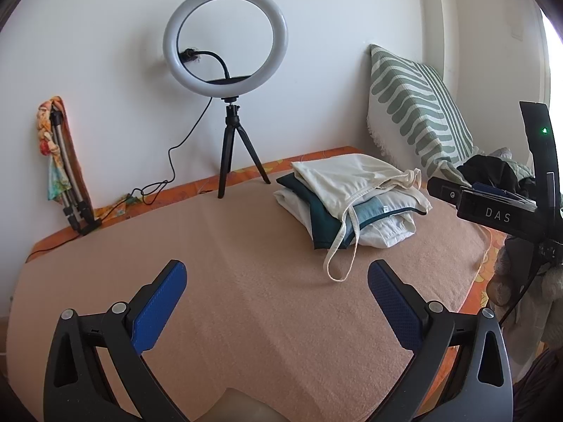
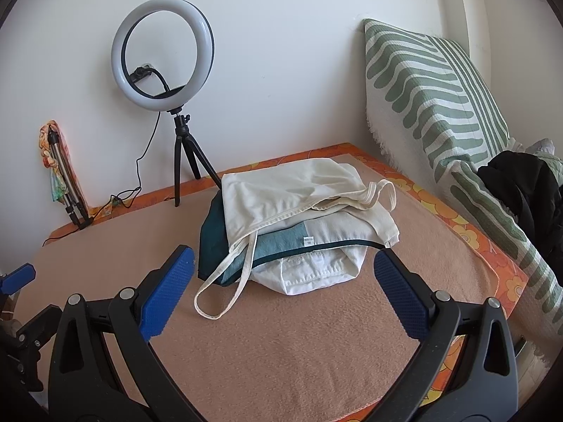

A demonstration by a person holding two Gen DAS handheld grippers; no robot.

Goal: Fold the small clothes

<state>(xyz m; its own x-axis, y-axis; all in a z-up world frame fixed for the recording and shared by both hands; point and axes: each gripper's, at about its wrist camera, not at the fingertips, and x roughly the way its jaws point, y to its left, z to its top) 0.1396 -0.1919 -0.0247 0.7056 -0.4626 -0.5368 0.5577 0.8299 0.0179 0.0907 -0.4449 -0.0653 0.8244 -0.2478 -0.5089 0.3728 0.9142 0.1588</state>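
Partly hidden at the right edge of the right wrist view, a dark garment [image 2: 520, 190] lies heaped against the striped pillow [image 2: 432, 91]; what kind it is cannot be made out, and the frame cuts it off. In the stack [image 2: 299, 232] of folded clothes, only edges of the lower pieces show: a white one at the bottom, a teal one above it, and a cream tote [image 2: 292, 193] on top, its strap trailing onto the blanket [image 2: 281, 344]. The small label on the teal piece is too tiny to read.

Both grippers hang above the blanket with jaws spread wide and nothing between them. The left gripper [image 1: 278, 281] is over bare blanket, the stack ahead to its right; the right gripper [image 2: 285, 267] is just short of the stack.

The peach blanket covers an orange flowered sheet [image 2: 457, 221]. A ring light [image 1: 225, 37] on a tripod stands at the white wall, and what seems a folded tripod [image 1: 67, 190] wrapped in cloth leans there.
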